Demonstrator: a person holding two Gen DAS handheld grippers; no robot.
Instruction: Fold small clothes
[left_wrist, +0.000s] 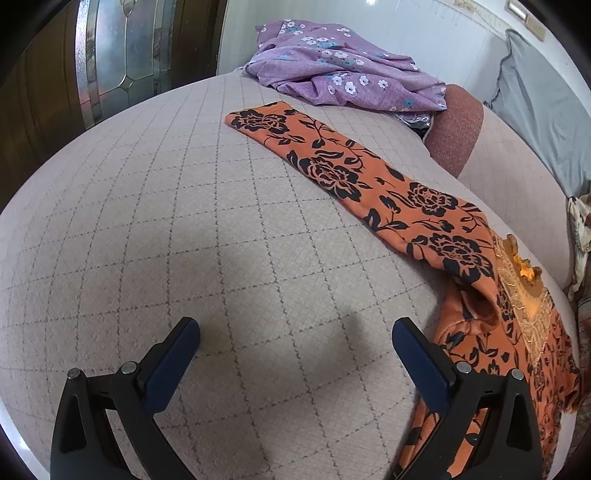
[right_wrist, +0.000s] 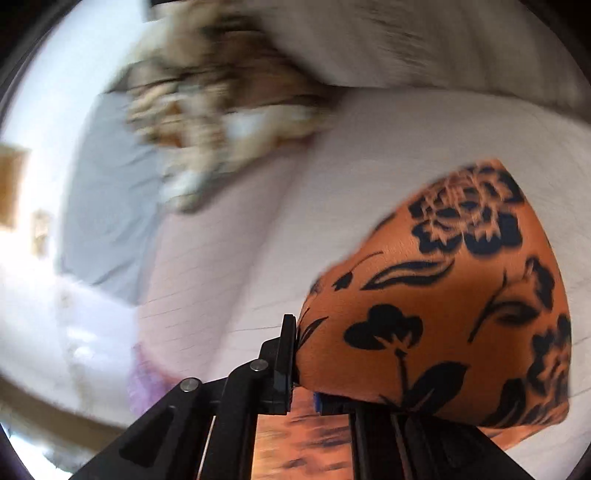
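An orange garment with black flowers (left_wrist: 369, 177) lies on the quilted bed (left_wrist: 184, 221), one long sleeve stretched toward the far left, its body and gold embroidered neckline at the right. My left gripper (left_wrist: 295, 332) is open and empty, hovering over the bed just left of the garment's body. In the right wrist view my right gripper (right_wrist: 301, 365) is shut on a fold of the same orange cloth (right_wrist: 443, 314), which drapes over the right finger and hides it. That view is blurred by motion.
A crumpled purple flowered cloth (left_wrist: 332, 70) lies at the far end of the bed. A rust cushion (left_wrist: 458, 125) and a grey pillow (left_wrist: 535, 110) sit at the right. A brown patterned cloth (right_wrist: 221, 110) lies beyond the right gripper. A dark door stands far left.
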